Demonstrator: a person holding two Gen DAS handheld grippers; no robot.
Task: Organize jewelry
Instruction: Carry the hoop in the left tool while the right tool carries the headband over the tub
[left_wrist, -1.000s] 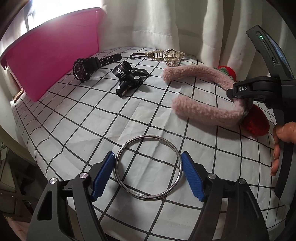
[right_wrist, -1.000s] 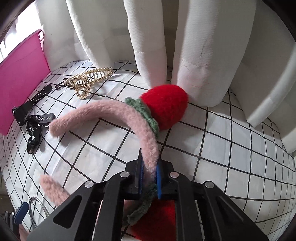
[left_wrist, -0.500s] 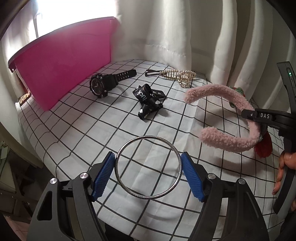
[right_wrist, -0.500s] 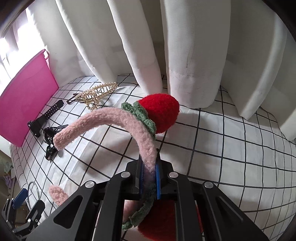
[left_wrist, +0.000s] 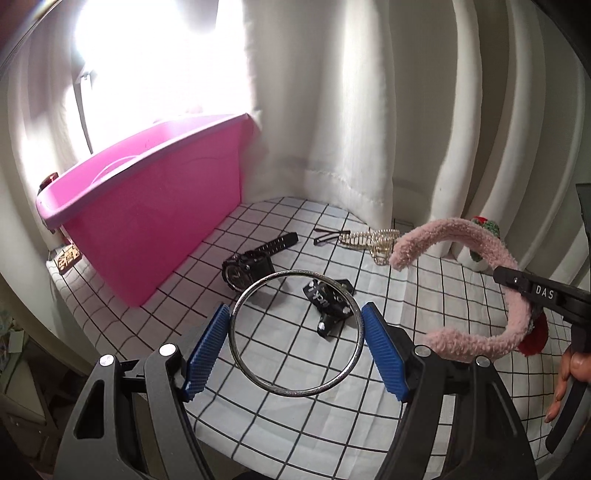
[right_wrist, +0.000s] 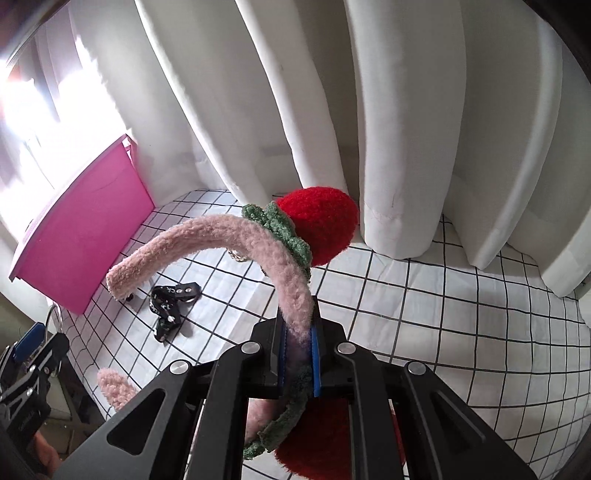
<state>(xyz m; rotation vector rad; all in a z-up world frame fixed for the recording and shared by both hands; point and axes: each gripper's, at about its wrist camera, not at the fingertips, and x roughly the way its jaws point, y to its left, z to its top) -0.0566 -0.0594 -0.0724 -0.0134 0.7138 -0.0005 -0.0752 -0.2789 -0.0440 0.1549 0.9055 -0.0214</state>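
Pink bin sits at the left end of the worktop, open top, w/ nothing over it; judged drop spot for both items. Right gripper is clamped on the fuzzy pink headband, held up above the cloth. Left gripper has its pads pressed on either side of the metal bangle, also held off the cloth. Tip: carry each over the rim before letting go, headband first since it's bulky & may snag. Watch, black strap & gold hair claw lie on the cloth, not yet sorted.
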